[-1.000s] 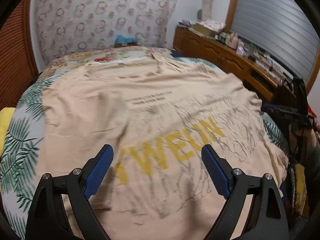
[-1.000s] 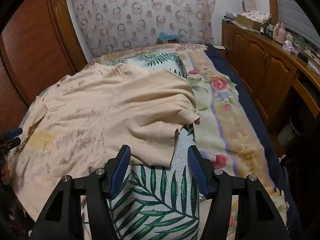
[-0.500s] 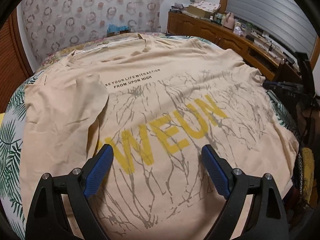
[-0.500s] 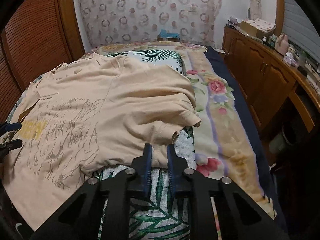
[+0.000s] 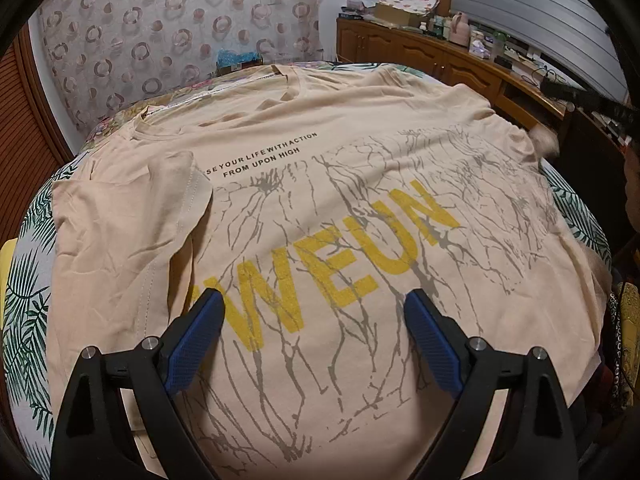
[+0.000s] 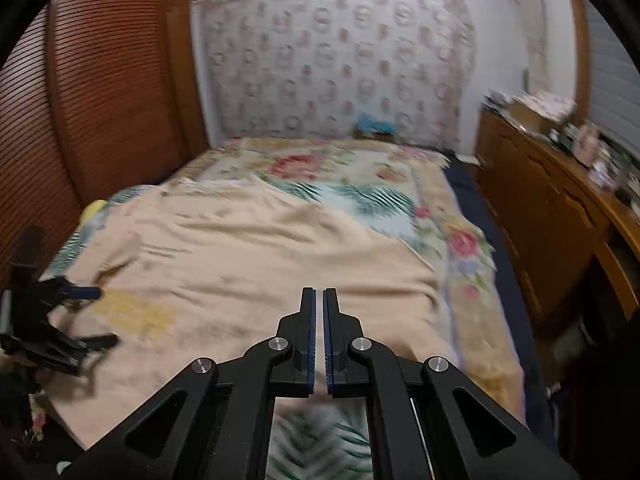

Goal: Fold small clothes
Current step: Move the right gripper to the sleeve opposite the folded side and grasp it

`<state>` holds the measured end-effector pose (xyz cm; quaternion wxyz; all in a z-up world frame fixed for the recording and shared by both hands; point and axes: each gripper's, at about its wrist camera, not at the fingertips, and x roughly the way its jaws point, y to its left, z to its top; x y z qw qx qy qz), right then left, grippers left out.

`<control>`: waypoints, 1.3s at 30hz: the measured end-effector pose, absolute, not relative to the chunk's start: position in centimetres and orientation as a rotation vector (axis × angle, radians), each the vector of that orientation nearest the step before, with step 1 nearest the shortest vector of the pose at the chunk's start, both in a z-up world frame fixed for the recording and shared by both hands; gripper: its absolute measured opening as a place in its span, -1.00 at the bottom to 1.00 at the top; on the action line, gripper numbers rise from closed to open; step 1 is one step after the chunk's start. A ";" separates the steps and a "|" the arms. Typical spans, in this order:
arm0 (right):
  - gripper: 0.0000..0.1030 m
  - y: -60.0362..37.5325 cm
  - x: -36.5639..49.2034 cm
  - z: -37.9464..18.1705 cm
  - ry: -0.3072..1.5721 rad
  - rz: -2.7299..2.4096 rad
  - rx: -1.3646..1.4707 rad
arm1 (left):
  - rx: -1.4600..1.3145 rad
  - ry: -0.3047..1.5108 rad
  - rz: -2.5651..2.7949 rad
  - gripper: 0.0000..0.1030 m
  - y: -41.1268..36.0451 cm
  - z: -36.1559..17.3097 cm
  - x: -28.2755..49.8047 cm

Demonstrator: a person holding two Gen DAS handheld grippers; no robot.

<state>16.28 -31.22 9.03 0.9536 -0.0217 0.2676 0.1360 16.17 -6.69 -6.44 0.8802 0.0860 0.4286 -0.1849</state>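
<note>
A peach T-shirt (image 5: 360, 184) with yellow letters and grey branch print lies spread on the bed. Its left sleeve (image 5: 168, 200) is folded in over the body. My left gripper (image 5: 314, 312) is open just above the shirt's lower front, over the yellow letters. My right gripper (image 6: 319, 300) has its jaws nearly together and is raised over the shirt (image 6: 256, 264); whether cloth is pinched between them does not show. The right wrist view is blurred. The left gripper also shows in the right wrist view (image 6: 90, 312) at the shirt's far left edge.
The bed cover (image 6: 360, 176) has flowers and palm leaves. A wooden sideboard (image 5: 460, 64) with clutter runs along the right of the bed. A slatted wooden wardrobe (image 6: 80, 92) stands on the left. A patterned curtain (image 5: 180, 32) hangs behind the bed.
The right gripper closed at the shirt's right sleeve edge, then rose and swung over the shirt. The right side of the shirt now lies differently. The left gripper stayed open and moved closer over the print.
</note>
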 end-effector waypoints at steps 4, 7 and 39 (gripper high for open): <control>-0.94 -28.5 15.9 9.4 0.533 0.358 -0.082 | 0.179 0.893 -0.386 0.79 -6.7 -6.4 16.2; -0.94 -28.7 15.9 8.9 0.545 0.376 -0.079 | 0.179 0.893 -0.386 0.79 -6.6 -6.4 16.2; -0.94 -36.2 18.7 2.7 0.721 0.121 -0.047 | 0.177 0.892 -0.387 0.79 -6.6 -6.5 16.2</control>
